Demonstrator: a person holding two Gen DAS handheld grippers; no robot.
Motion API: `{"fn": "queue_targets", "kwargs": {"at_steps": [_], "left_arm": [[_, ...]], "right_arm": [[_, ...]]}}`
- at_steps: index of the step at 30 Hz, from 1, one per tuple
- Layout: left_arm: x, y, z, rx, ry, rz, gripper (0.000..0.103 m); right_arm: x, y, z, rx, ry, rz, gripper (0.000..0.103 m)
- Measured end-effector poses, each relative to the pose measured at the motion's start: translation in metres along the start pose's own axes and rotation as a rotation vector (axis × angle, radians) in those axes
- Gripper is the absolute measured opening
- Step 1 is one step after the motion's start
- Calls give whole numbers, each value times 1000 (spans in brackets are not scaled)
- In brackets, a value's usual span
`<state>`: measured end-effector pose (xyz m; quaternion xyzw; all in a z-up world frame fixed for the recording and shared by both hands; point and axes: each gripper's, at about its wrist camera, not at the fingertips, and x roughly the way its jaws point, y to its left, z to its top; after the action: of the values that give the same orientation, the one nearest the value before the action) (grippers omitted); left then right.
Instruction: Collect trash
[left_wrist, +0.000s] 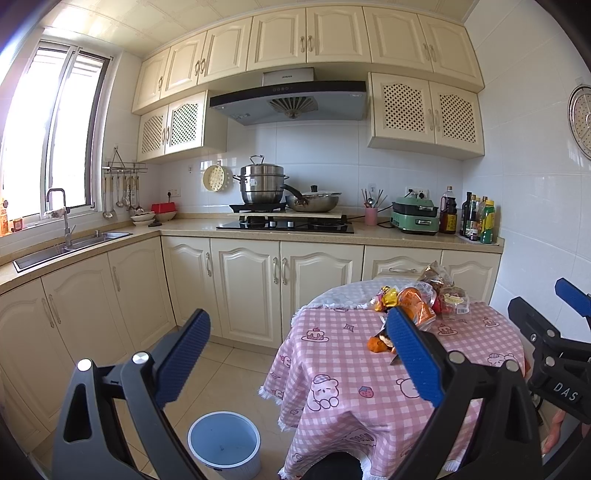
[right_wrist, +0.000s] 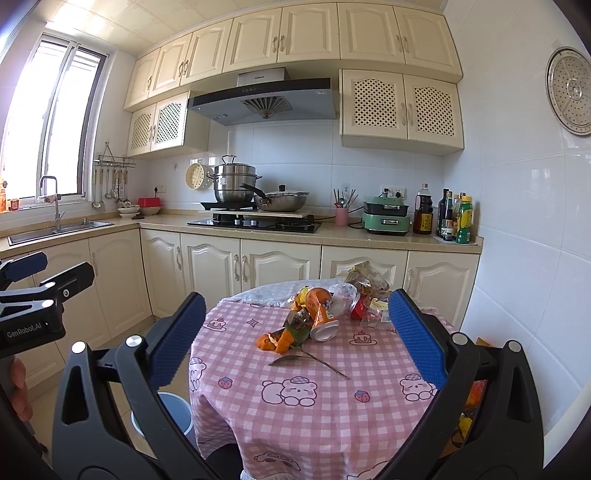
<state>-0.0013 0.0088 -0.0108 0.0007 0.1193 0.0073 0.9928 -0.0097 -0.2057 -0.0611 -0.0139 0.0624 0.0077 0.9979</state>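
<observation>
right wrist view shows the right tool (right_wrist: 295, 332) spread wide with nothing in it, hanging short of the trash (right_wrist: 325, 310) heaped on the far half of the tabletop (right_wrist: 295, 413). the left tool (left_wrist: 295, 350) is just as wide and just as empty. the bin (left_wrist: 224, 443) sits on the floor, left of the tabletop and close against its hanging cloth.

from where i stand, the pile is the worry. the can (right_wrist: 322, 321) lies on its side at the near edge of the heap, with peel (right_wrist: 275, 341) and a leafy twig (right_wrist: 308, 356) nearer than it. a careless nudge could roll the can toward the tabletop's edge. the clear wrappers (right_wrist: 369, 291) at the back look slippery and may slide out of a pinch. since the bin stands low beside the tabletop, a drop from high up could miss it.
</observation>
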Motion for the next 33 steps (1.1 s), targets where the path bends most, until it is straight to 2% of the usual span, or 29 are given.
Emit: {"fn": "queue_targets", "kwargs": {"at_steps": [22, 33], "left_arm": [[1, 5, -3, 2, 7, 1, 94], [13, 3, -7, 8, 38, 10, 94]], "right_arm": [[5, 11, -7, -3, 12, 3, 97], [11, 3, -11, 20, 43, -3, 97]]}}
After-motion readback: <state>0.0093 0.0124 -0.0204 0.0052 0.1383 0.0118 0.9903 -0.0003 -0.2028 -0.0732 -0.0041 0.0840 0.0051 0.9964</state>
